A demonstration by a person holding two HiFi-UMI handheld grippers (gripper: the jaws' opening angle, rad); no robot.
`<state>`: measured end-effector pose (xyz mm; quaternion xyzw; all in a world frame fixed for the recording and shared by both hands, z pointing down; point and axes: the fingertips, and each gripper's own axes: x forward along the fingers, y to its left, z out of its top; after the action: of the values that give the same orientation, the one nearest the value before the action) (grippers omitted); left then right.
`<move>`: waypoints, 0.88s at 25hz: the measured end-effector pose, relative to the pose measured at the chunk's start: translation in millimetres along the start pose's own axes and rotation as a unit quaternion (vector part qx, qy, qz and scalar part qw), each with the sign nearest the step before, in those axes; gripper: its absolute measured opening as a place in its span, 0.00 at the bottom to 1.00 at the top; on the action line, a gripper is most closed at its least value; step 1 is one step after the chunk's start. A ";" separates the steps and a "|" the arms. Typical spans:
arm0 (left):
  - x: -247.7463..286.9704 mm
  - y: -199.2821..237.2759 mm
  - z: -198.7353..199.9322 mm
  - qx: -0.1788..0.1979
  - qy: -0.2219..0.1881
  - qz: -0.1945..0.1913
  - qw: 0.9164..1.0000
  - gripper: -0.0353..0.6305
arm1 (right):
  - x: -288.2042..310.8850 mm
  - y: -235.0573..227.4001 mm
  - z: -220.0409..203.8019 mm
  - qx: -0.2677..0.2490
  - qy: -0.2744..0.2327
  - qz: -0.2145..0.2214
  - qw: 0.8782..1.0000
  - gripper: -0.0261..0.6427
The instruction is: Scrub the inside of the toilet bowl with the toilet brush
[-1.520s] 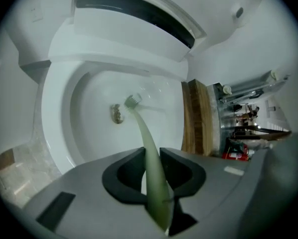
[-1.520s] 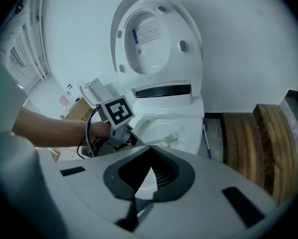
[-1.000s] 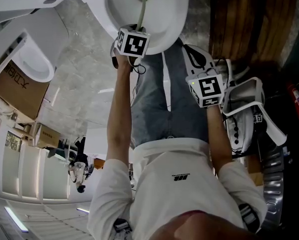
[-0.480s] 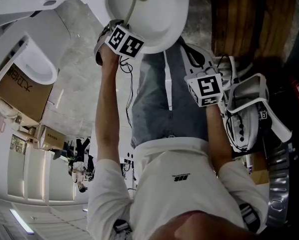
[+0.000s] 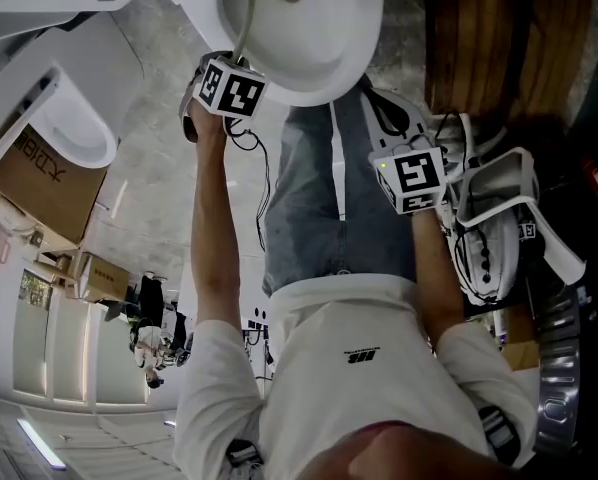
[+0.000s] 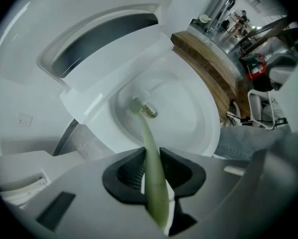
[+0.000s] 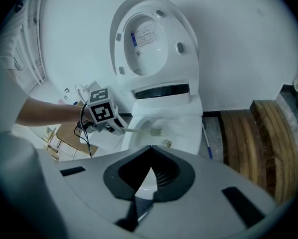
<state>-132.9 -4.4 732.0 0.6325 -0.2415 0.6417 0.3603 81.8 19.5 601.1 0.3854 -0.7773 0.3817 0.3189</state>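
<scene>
My left gripper [image 5: 235,66] is shut on the pale green handle of the toilet brush [image 6: 150,148], and its jaws [image 6: 151,169] hold the handle from both sides. The brush head [image 6: 148,111] sits low inside the white toilet bowl [image 6: 191,121], near the drain. In the right gripper view the brush head [image 7: 156,132] reaches into the bowl [image 7: 185,133] from the left gripper [image 7: 105,114] at the left rim. My right gripper [image 7: 150,165] hangs back from the toilet, shut with nothing in it; in the head view this gripper [image 5: 391,118] is beside the bowl [image 5: 334,43].
The seat and lid [image 7: 150,39] stand raised against the white wall. A wooden platform [image 7: 268,143] lies to the right of the toilet, and a thin blue-tipped stick [image 7: 207,142] lies between them. A cardboard box [image 5: 39,178] and another white fixture [image 5: 74,118] are at the left.
My left gripper has swung leftward along the bowl's rim with the brush, and the brush head has shifted inside the bowl. The right gripper has barely moved.
</scene>
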 end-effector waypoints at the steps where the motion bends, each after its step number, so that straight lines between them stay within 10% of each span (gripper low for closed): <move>1: -0.3 -0.2 -2.3 -0.007 0.002 -0.003 1.000 0.20 | 0.2 0.9 -0.4 0.000 0.001 0.000 1.000 0.03; 22: -4.8 -38.4 -38.5 -0.117 0.040 -0.109 0.986 0.20 | 6.0 11.3 1.5 0.004 -0.004 0.000 1.000 0.03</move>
<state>-128.2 48.2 718.4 0.5825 -0.2303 0.5908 0.5085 69.0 20.8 601.1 0.3879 -0.7775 0.3828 0.3140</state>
